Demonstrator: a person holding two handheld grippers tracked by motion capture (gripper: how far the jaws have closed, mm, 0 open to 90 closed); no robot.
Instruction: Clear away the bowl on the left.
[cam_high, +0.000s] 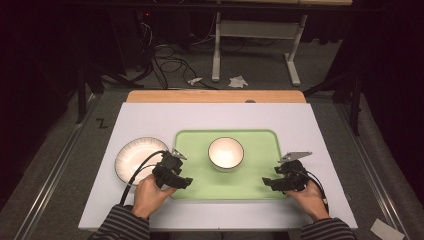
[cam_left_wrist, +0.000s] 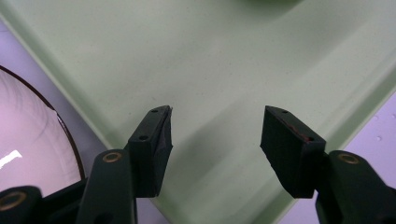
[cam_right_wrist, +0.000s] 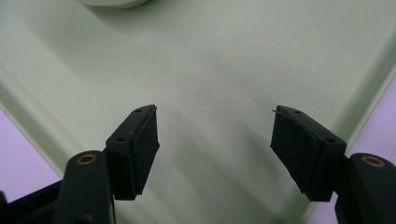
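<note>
A light green tray (cam_high: 255, 186) lies in the middle of the white table, with a white bowl (cam_high: 226, 153) standing upright on it. A white plate with a dark rim (cam_high: 137, 159) sits just left of the tray. My left gripper (cam_high: 182, 181) hangs over the tray's front left corner. In the left gripper view the left gripper (cam_left_wrist: 217, 114) is open above the bare tray (cam_left_wrist: 224, 60), with the plate (cam_left_wrist: 28, 135) at the left. My right gripper (cam_high: 267, 182) is at the front right corner. In the right gripper view the right gripper (cam_right_wrist: 215, 112) is open over the tray (cam_right_wrist: 210, 60), the bowl's base (cam_right_wrist: 112, 2) at the top edge.
The white tabletop (cam_high: 310, 130) has a wooden strip (cam_high: 215, 96) along its far edge. Beyond it on the floor are cables (cam_high: 170, 65), a desk frame's legs (cam_high: 292, 65) and crumpled paper (cam_high: 238, 81). A paper scrap (cam_high: 386, 231) lies at the lower right.
</note>
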